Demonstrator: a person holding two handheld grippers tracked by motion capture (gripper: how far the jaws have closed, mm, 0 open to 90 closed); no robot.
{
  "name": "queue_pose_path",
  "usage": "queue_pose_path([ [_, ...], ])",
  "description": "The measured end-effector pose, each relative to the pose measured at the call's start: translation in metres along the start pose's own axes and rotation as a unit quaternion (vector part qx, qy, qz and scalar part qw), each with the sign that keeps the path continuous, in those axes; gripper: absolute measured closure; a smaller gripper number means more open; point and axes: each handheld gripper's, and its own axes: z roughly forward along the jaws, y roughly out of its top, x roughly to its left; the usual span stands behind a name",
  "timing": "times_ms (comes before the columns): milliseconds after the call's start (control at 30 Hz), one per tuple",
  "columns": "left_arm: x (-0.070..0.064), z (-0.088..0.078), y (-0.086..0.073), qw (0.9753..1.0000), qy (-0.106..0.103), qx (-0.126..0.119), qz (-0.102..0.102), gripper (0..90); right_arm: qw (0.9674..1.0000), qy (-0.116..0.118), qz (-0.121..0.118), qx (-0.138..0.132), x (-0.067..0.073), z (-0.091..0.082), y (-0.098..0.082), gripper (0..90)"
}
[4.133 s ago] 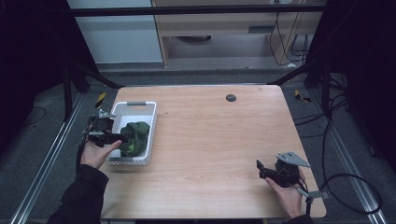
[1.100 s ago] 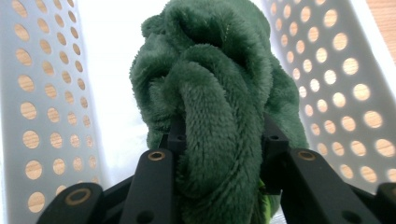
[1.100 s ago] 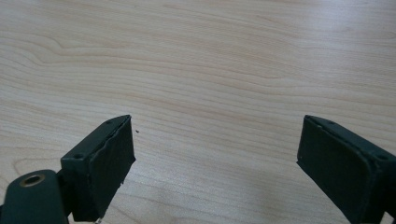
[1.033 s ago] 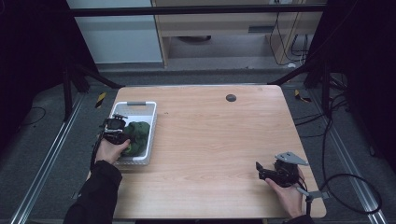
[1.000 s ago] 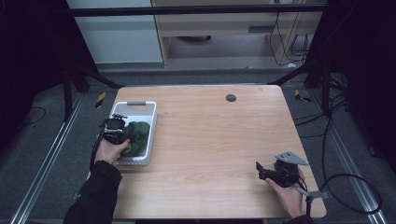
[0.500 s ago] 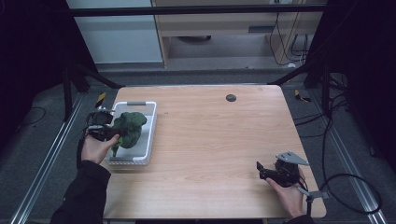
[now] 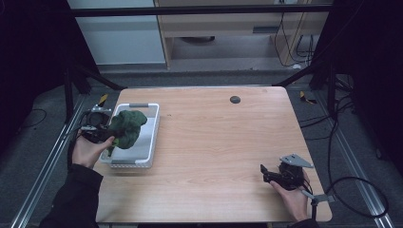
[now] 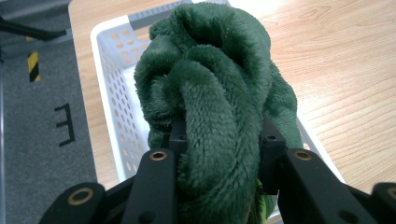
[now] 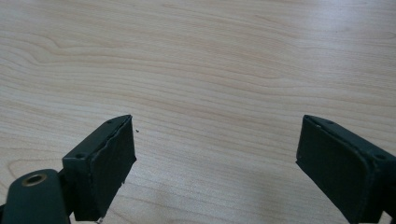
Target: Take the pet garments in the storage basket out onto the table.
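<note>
A bunched green fleece cloth hangs above a white perforated basket at the table's left side. My left gripper is shut on the cloth; in the left gripper view the cloth bulges between the two black jaws, with the basket below it. My right gripper rests near the table's front right corner. It stands open with nothing between its jaws, and bare wood lies ahead of it.
A small dark round spot marks the table's far middle. Grey floor with rails runs along the left edge. A cable trails off the right edge. The wooden tabletop spreads between the basket and the right gripper.
The left gripper closed on the green cloth in the basket and has lifted it up and slightly left. The right gripper has stayed put.
</note>
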Motion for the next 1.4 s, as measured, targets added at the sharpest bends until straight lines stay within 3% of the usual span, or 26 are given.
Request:
queue_pose_path([
  [233,-0.004,-0.011,0.006,0.9998,-0.002,-0.011,0.017,66.6,1.0000,-0.001,-0.002,0.000,0.000,0.000,0.000,11.5],
  [533,-0.020,-0.028,0.018,0.9985,-0.014,-0.024,0.047,66.6,1.0000,0.001,-0.001,-0.004,0.000,-0.001,0.000,11.5],
  [900,-0.035,-0.033,0.024,0.9970,-0.030,-0.023,0.068,66.6,0.9999,-0.001,-0.005,-0.011,-0.001,-0.002,0.001,11.5],
  [1167,-0.050,-0.035,0.029,0.9943,-0.044,-0.025,0.094,66.6,0.9999,0.000,-0.005,-0.012,-0.001,-0.002,0.001,11.6],
  [1400,-0.068,-0.033,0.035,0.9904,-0.061,-0.022,0.122,66.6,0.9999,0.001,-0.006,-0.012,0.000,-0.003,0.001,11.8],
])
